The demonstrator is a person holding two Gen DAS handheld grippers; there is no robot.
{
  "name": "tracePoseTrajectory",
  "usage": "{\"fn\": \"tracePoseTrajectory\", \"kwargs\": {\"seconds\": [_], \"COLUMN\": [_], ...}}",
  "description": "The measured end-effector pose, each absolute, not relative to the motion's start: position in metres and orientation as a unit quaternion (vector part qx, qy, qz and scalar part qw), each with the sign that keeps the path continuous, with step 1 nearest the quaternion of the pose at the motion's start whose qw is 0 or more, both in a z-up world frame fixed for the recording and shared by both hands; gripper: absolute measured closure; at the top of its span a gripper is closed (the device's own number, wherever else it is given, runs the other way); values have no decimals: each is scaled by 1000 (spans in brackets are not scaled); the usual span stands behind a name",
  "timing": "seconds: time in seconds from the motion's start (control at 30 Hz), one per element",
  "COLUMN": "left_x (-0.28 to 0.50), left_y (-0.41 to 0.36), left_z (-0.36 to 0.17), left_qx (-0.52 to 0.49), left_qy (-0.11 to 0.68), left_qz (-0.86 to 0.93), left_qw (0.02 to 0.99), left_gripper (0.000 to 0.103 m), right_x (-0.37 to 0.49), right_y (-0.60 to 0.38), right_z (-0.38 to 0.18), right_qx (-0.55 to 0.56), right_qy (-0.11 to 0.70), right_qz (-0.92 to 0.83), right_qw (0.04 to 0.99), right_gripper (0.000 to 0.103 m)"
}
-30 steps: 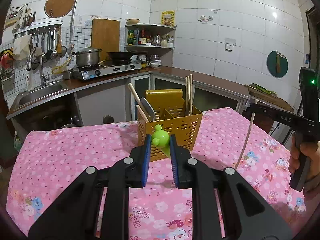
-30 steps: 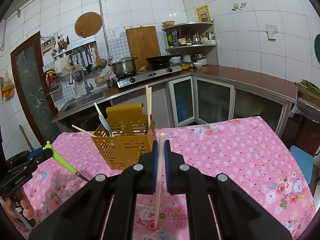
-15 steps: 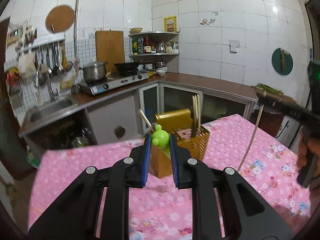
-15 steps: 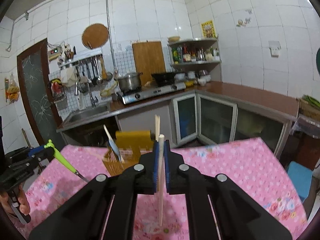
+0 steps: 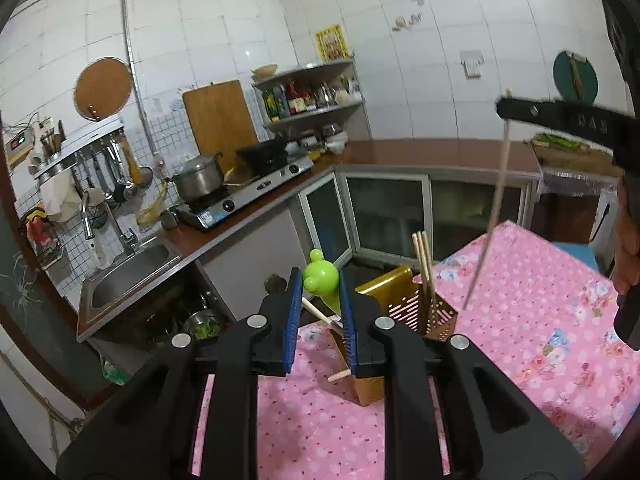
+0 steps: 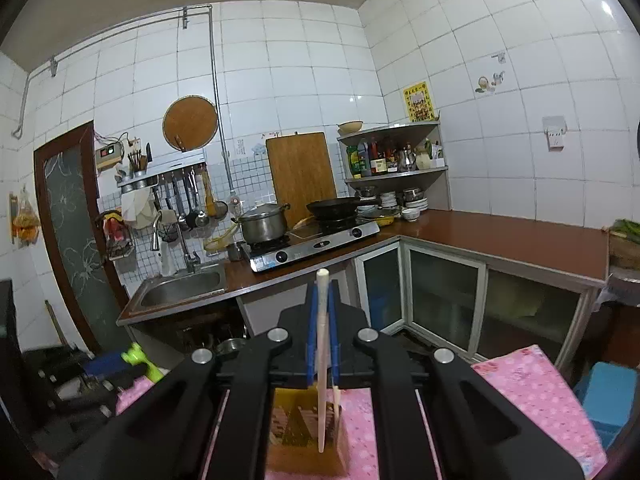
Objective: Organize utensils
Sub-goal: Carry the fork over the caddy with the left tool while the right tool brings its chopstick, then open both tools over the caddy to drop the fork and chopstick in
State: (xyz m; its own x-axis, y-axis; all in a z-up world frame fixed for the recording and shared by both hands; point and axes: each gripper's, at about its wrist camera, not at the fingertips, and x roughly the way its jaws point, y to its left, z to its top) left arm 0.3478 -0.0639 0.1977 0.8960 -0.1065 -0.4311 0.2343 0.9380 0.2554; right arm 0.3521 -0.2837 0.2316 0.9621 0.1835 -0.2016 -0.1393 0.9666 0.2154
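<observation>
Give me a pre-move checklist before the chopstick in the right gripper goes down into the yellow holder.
1. Right gripper shut on chopstick: ok.
2. Chopstick hangs roughly upright: ok.
3. Its tip lies over the yellow holder in the right wrist view: ok.
4. Which compartment lies under the tip: cannot tell.
5. Left gripper keeps the green utensil beside the holder, apart from the chopstick: ok.
6. Holder upright on the pink tablecloth: ok.

One holder (image 5: 404,316), perhaps five chopsticks (image 5: 424,264).
</observation>
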Motion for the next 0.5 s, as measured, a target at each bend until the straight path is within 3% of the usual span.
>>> {"fn": "tracePoseTrajectory", "kwargs": {"seconds": [0.23, 0.5], "left_x": [385, 409], "left_y": [-75, -67], "left_z": [153, 113], "left_qx": [189, 168], "left_qy": [236, 285], "left_qz": [-84, -98], "left_qw": [949, 938], "left_gripper": [85, 85], "right_x": [394, 431], "right_y": [-273, -256], "right_z": [191, 137], "right_qx": [96, 51], "right_qy": [118, 198], "right_qz": [77, 89], "right_qw": [985, 975], "right_gripper": [98, 97]}}
